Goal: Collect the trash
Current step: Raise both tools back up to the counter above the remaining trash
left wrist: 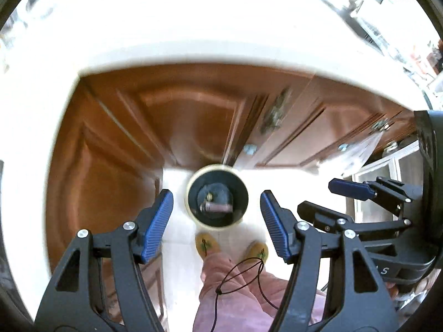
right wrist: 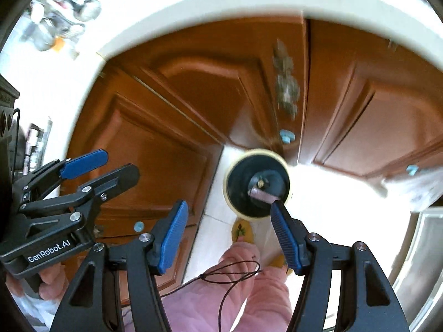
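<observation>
Far below on the pale floor stands a round trash bin with a cream rim [left wrist: 216,166] [right wrist: 257,152] and a black liner. A small pinkish-grey piece of trash [left wrist: 217,207] [right wrist: 261,195] lies at its bottom. My left gripper [left wrist: 216,202] points down over the bin, open, with nothing between its blue pads. My right gripper [right wrist: 229,207] hangs beside it, also open and empty. Each view catches the other gripper at its side: the right gripper [left wrist: 326,197], the left gripper [right wrist: 120,163]. The picture is blurred by motion.
Brown wooden cabinet doors [left wrist: 180,116] [right wrist: 373,116] run under a white countertop edge [left wrist: 193,52] [right wrist: 221,5]. A person's pink trouser legs [left wrist: 235,290] and yellow slippers [left wrist: 206,244] stand just before the bin. A thin black cord [right wrist: 229,274] loops in front. A translucent plastic bag [right wrist: 415,188] hangs at the right.
</observation>
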Motion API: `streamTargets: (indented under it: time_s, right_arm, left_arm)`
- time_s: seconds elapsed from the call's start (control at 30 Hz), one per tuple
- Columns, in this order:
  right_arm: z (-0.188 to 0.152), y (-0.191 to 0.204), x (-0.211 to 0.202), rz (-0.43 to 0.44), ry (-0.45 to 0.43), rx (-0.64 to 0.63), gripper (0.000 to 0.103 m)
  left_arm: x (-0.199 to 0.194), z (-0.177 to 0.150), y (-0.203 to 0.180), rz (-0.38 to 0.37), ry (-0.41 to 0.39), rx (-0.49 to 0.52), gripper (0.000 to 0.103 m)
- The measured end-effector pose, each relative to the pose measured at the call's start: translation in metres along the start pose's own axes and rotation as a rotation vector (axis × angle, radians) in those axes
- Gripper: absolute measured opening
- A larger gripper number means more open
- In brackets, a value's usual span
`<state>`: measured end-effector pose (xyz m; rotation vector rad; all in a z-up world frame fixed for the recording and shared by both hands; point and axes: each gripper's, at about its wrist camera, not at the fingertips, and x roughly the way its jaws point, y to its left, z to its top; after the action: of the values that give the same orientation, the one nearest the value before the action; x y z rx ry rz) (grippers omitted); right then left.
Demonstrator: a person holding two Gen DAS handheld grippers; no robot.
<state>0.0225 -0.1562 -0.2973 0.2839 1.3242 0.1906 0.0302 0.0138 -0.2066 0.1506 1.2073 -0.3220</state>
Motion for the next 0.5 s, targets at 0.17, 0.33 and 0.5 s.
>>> streamTargets:
  time_s: [0.17, 0.33, 0.5]
  right_arm:
    - [0.019, 0.016, -0.068, 0.000, -0.106, -0.046, 0.066]
    - [0.042, 0.024, -0.117, -0.020, -0.220, -0.080, 0.067]
    - [0.074, 0.035, -0.166, -0.048, -0.320, -0.090, 0.068]
  left_arm:
    - [-0.062, 0.034, -0.006, 0.006, -0.089, 0.020, 0.063]
    - [-0.110, 0.072, -0.008, 0.001, -0.160, 0.028, 0.063]
    - [-0.141, 0.119, -0.003, -0.021, -0.214, 0.030, 0.063]
